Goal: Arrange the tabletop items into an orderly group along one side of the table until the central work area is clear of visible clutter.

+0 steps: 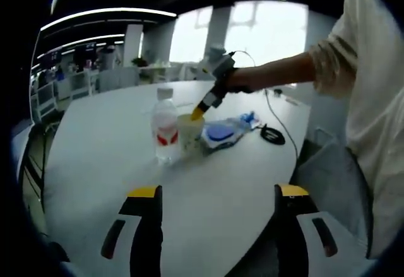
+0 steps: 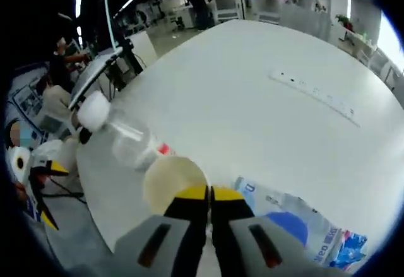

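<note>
On the table (image 1: 113, 157), bottle (image 1: 165, 129) stands upright beside cup (image 1: 189, 135).

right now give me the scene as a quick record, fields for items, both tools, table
items: water bottle, pale cup, blue-and-clear plastic packet, grouped close together near the table's far edge
cable: black coil beside the packet
left tool: open, holding nothing, over bare table short of the group
right tool: jaws nearly together at the cup's rim; whether it grips the rim cannot be told
table: white, rounded, central area mostly bare
power strip: white, long, lying flat apart from the group
</note>
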{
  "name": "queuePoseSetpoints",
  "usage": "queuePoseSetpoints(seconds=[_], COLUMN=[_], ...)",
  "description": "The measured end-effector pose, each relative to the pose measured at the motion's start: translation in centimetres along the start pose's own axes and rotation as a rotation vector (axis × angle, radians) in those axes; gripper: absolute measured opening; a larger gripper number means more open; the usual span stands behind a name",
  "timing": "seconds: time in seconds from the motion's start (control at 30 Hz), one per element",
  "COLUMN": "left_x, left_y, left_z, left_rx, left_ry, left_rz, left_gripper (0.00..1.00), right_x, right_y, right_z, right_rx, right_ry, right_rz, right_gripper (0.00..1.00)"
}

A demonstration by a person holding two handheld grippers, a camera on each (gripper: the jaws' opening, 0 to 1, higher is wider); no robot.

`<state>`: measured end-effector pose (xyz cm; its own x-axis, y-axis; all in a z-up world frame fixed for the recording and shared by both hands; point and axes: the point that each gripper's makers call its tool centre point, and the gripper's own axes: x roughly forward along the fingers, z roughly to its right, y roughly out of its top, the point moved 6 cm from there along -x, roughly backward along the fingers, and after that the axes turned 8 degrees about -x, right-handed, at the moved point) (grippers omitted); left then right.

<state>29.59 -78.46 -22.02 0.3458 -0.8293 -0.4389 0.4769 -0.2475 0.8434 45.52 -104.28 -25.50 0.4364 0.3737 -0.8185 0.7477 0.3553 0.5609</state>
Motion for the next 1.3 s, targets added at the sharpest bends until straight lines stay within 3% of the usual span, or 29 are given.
queuePoseSetpoints(seconds=[0.3, 0.73, 0.8, 0.87, 0.93, 1.0, 1.07, 1.1, 1.3], left_x=[0.1, 0.3, 0.3, 0.3, 0.3, 0.3, 0.3, 0.3, 0.3], left_y=[0.0, 0.0, -0.1, -0.1, -0.1, -0.1, 0.0, 0.0, 0.2], left_z=[0.0, -0.1, 0.0, 0.0, 0.0, -0.1, 0.0, 0.0, 0.0], left_rx=[-0.002, -0.009, -0.012, -0.01, -0.014, -0.009, -0.009, -0.007, 0.001], left_ry=[-0.001, -0.002, -0.004, -0.003, -0.004, -0.003, -0.005, -0.004, -0.005], left_rz=[-0.002, 0.002, 0.002, 0.0, 0.001, 0.0, 0.002, 0.0, 0.0], left_gripper=[0.68, 0.67, 0.67, 0.67, 0.66, 0.66, 0.67, 0.67, 0.67], right_x=[0.7, 0.8, 0.8, 0.8, 0.7, 0.7, 0.6, 0.5, -0.5], right_y=[-0.6, -0.4, 0.0, -0.3, -0.3, -0.3, 0.0, -0.2, 0.4], right_z=[0.0, 0.0, -0.1, -0.2, 0.0, -0.3, -0.1, -0.3, -1.1], right_rx=[0.002, -0.012, -0.014, 0.002, -0.009, 0.001, -0.025, -0.016, 0.008], right_ry=[0.006, 0.024, 0.028, 0.046, 0.019, 0.04, 0.018, 0.021, 0.023], right_rz=[-0.026, -0.002, 0.042, 0.015, 0.025, 0.024, 0.052, 0.037, 0.093], right_gripper=[0.0, 0.0, 0.04, 0.04, 0.1, 0.1, 0.16, 0.16, 0.21])
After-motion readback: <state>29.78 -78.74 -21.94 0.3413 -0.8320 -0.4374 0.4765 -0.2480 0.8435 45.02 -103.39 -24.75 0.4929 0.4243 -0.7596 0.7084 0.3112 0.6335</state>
